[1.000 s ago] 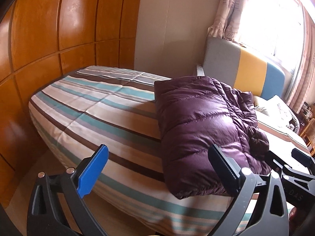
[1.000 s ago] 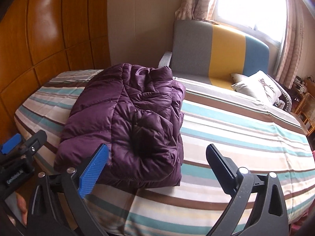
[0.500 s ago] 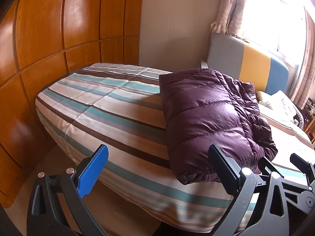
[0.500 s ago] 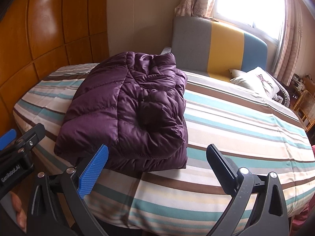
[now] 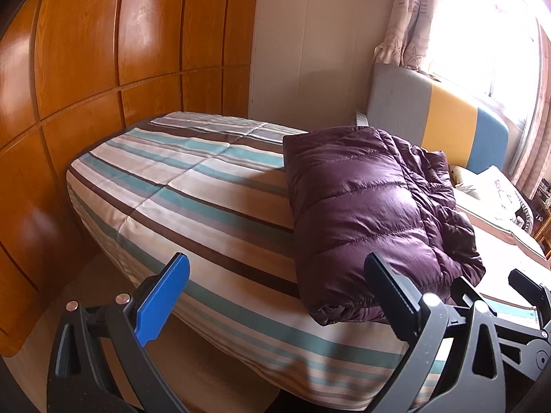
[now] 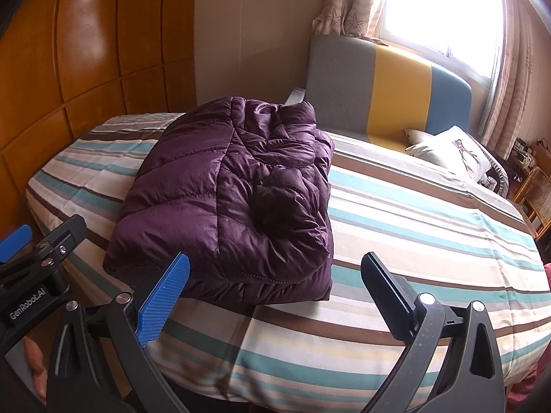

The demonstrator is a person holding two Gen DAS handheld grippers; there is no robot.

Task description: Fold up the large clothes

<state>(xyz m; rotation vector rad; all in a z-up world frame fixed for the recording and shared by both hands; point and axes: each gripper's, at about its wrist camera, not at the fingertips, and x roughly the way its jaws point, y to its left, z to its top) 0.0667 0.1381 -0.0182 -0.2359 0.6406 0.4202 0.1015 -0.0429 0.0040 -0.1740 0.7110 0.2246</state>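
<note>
Jacket: I see the purple puffer jacket [image 6: 237,199] folded into a thick bundle near the bed's near edge, toward its left half; in the left view [image 5: 372,220] it lies right of centre, its near fold at the mattress edge.

Bed: the striped cover [image 6: 413,227] lies flat under the jacket, its right part bare.

Left gripper: my left gripper [image 5: 275,292] hangs off the near edge of the bed, fingers spread wide with nothing between them, aimed at the bare cover left of the jacket. In the right view it shows at the lower left [image 6: 31,241], level with the mattress side.

Right gripper: my right gripper [image 6: 275,289] is also spread wide and empty, held short of the jacket's near fold, apart from the fabric.

Hand: a bit of fingers [image 6: 34,368] shows under the left gripper; the rest is cut off.

Hidden: the jacket's sleeves and zip are tucked out of sight. The window [image 6: 437,7] is blown out white. The things beside the wicker chair [image 6: 537,192] are too small to tell.

Surround: headboard [image 6: 389,93], pillow [image 6: 447,151], wood panels [image 5: 103,69].
</note>
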